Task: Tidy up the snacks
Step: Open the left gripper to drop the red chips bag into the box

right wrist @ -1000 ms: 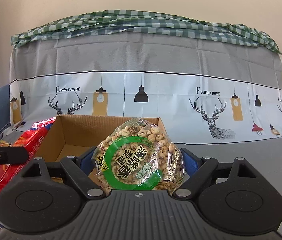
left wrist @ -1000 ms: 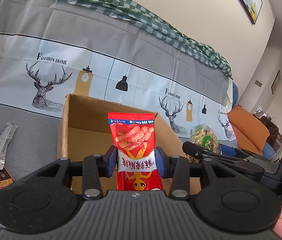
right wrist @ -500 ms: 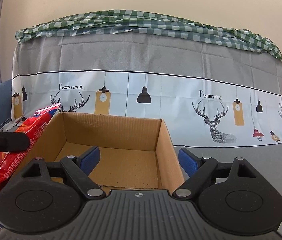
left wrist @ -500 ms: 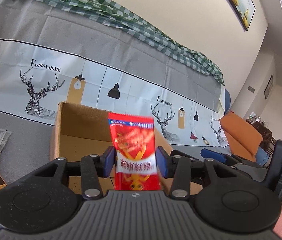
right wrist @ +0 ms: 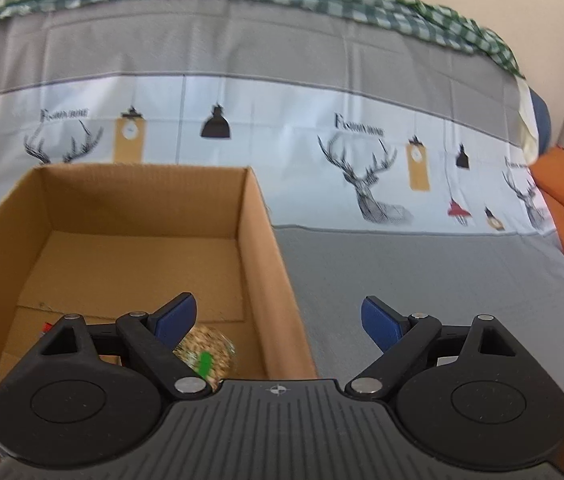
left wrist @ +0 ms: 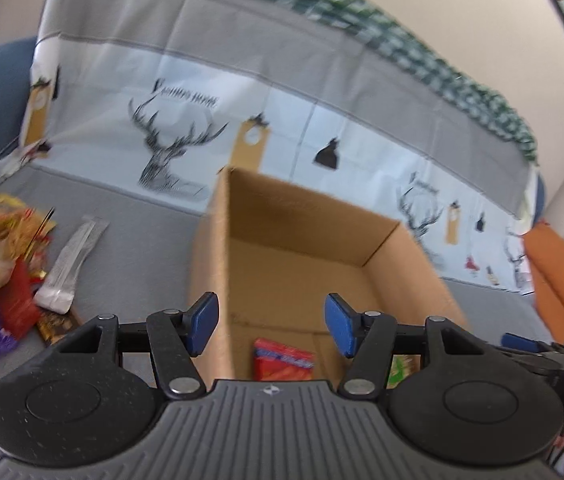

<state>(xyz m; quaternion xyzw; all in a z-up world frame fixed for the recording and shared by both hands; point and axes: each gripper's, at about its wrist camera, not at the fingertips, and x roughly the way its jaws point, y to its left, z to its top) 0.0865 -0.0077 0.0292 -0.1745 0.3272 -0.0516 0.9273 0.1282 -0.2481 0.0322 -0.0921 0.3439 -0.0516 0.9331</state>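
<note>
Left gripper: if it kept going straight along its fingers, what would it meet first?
Probably the cardboard box. The left gripper, jaws just opened and empty, points down into its open top, so the box floor near the red snack bag looks first in line. Depth is hard to judge through the blur.

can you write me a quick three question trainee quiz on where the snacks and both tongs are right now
1. True or false: the red snack packet lies on the floor of the brown cardboard box.
2. Which snack shows just behind the right tongs?
A. purple chocolate bar
B. round clear bag of puffed grains with a green label
C. silver stick sachet
3. Fill in: the loose pile of snacks on the grey cloth lies to the ____ of the box in the left wrist view.

Key: 1 true. 2 B; it lies in the box. 3 left. Both the left tongs and the right tongs are open and hold nothing.
</note>
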